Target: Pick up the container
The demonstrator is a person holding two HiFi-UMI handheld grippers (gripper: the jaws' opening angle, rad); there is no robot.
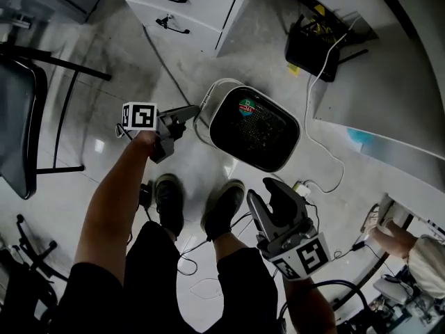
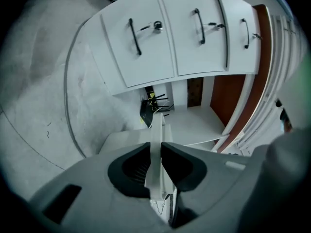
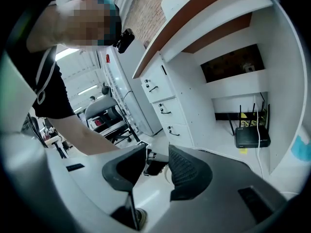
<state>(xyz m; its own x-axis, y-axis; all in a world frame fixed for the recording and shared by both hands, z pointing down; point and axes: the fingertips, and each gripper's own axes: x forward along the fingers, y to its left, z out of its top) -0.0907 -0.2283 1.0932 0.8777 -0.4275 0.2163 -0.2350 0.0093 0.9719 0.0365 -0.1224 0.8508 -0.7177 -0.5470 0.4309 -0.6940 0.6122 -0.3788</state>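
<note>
The container (image 1: 221, 101) is a white bin with a dark inside, standing on the grey floor in front of my shoes. My left gripper (image 1: 191, 112) is at its left rim, shut on the thin white handle (image 1: 206, 96). In the left gripper view the handle (image 2: 156, 130) runs upright between the two pads, which press on it, and the bin's white body (image 2: 119, 141) lies just beyond. My right gripper (image 1: 268, 191) hangs open to the lower right of the bin, apart from it. Nothing is between its jaws in the right gripper view (image 3: 158, 163).
A white drawer cabinet (image 1: 191, 5) stands behind the bin. A black router (image 1: 313, 47) with cables sits in an open white shelf unit at the back right. A white cable (image 1: 332, 160) trails over the floor. An office chair (image 1: 21, 117) is at the left. Another person's hand (image 1: 391, 238) shows at the right.
</note>
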